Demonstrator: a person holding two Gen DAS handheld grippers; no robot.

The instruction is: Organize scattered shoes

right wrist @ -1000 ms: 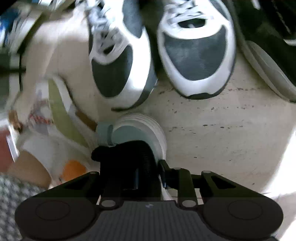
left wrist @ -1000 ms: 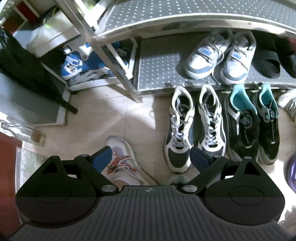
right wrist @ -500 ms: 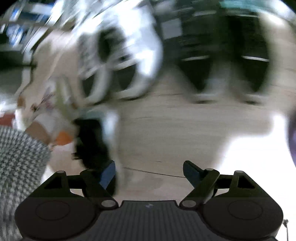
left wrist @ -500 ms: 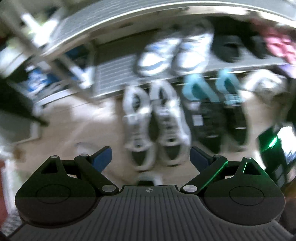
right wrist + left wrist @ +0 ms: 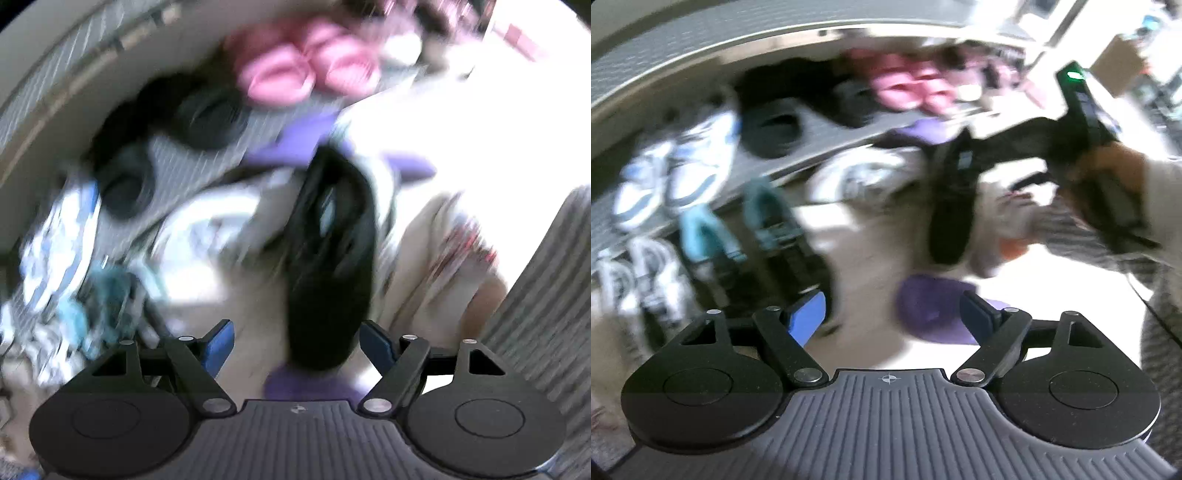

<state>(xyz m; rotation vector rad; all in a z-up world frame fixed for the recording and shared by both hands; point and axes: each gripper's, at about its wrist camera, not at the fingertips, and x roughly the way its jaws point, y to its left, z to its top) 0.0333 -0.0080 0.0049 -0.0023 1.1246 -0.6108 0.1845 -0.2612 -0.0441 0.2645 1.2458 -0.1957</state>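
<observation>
Both views have swung right along the rack since the earlier frames; the grey-and-white sneakers that filled them now sit blurred at far left. Heavy motion blur throughout; laces and outlines unreadable.

Left wrist view: left gripper (image 5: pixel 892 308) has its blue-padded fingers spread apart, nothing between them. Just beyond the tips, a purple slipper (image 5: pixel 932 306) lies on the pale floor, partly hidden by the right finger. Farther right, the right gripper (image 5: pixel 960 162), seen from outside, hangs over a long black shoe (image 5: pixel 949 214); whether it touches the shoe cannot be told. Metal shoe rack shelf (image 5: pixel 827 144) carries black slippers (image 5: pixel 772 127) and pink fuzzy slippers (image 5: pixel 908 86). White-and-blue sneakers (image 5: pixel 670 181) are at left, black shoes with teal lining (image 5: pixel 768 221) on the floor before the rack. Person's sleeve is cut off at right edge.

Right wrist view: right gripper (image 5: pixel 295 341) fingers stand wide apart, unclamped. The black shoe (image 5: pixel 330 266) lies lengthwise ahead, heel end between the fingertips, contact not discernible. Purple slipper (image 5: pixel 306 384) is mostly hidden under the gripper body. Pink slippers (image 5: pixel 306 72) and black slippers (image 5: pixel 207 118) sit far on the shelf (image 5: pixel 192 166). Upper right is blown out white.
</observation>
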